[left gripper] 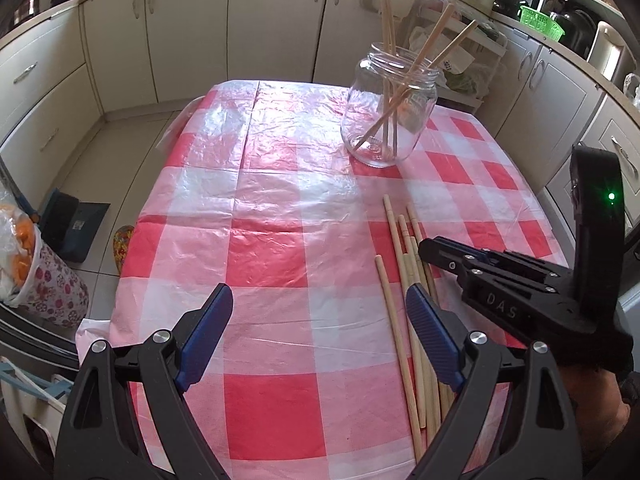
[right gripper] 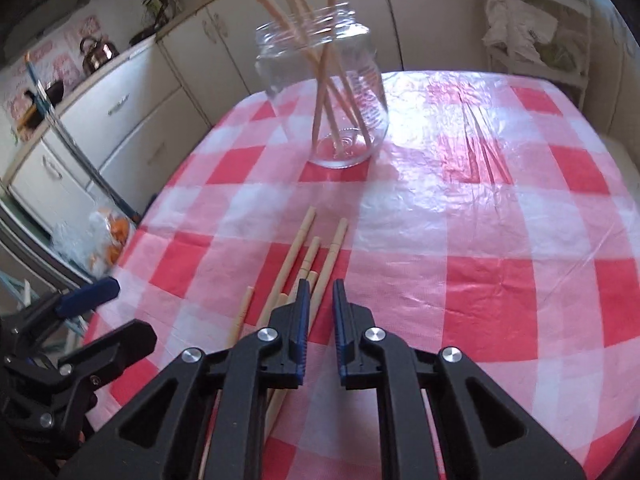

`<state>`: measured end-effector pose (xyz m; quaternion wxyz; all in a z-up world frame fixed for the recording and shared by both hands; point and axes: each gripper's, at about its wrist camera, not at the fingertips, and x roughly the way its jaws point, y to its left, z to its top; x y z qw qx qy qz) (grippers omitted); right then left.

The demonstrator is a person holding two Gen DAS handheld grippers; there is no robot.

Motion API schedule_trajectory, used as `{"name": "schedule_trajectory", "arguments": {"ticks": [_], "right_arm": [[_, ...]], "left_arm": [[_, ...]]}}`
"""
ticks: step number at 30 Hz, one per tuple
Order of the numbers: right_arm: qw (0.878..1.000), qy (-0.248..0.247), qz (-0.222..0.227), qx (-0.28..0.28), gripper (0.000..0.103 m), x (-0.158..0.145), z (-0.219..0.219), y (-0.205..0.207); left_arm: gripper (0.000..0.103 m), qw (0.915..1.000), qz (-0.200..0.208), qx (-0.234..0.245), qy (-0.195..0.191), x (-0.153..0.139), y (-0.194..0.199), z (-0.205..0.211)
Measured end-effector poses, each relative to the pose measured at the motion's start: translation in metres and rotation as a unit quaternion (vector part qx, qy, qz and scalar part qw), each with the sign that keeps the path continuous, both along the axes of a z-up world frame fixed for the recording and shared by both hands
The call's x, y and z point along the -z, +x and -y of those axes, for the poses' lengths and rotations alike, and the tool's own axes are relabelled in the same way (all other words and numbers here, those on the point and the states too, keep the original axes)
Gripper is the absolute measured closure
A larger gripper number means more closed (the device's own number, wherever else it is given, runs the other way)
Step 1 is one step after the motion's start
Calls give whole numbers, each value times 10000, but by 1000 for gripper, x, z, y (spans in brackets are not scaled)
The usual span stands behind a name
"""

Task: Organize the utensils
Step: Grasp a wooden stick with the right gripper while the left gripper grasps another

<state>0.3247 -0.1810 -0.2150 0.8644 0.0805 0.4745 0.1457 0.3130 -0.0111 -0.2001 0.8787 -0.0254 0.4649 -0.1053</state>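
Note:
A clear glass jar point(left gripper: 388, 108) stands on the red-and-white checked tablecloth point(left gripper: 264, 208) and holds several wooden chopsticks. It also shows in the right wrist view point(right gripper: 332, 92). Several loose chopsticks point(left gripper: 404, 280) lie on the cloth in front of the jar; they also show in the right wrist view point(right gripper: 308, 256). My left gripper point(left gripper: 320, 316) is wide open and empty, just left of the loose chopsticks. My right gripper point(right gripper: 320, 296) hovers over the loose chopsticks with its jaws a small gap apart and nothing between them. It also shows in the left wrist view point(left gripper: 432, 248).
Cream kitchen cabinets point(left gripper: 192, 28) surround the table. A bag with orange items point(left gripper: 24, 248) and a dark dustpan point(left gripper: 72, 228) sit on the floor at the left. A white rack point(right gripper: 532, 32) stands beyond the table's far corner.

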Motion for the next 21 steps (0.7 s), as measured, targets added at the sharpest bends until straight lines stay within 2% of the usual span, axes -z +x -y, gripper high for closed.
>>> {"name": "schedule_trajectory", "arguments": {"ticks": [4, 12, 17, 21], "right_arm": [[9990, -402, -27, -191, 96, -4, 6, -5], [9987, -404, -281, -136, 97, -6, 43, -2], [9989, -284, -366, -103, 97, -2, 43, 1], [9991, -118, -402, -82, 97, -2, 43, 6]], "left_arm": [[19, 9999, -69, 98, 63, 6, 5, 11], [21, 9988, -221, 277, 323, 22, 16, 36], [33, 9978, -215, 336, 525, 27, 17, 43], [52, 9979, -195, 338, 523, 26, 21, 43]]}}
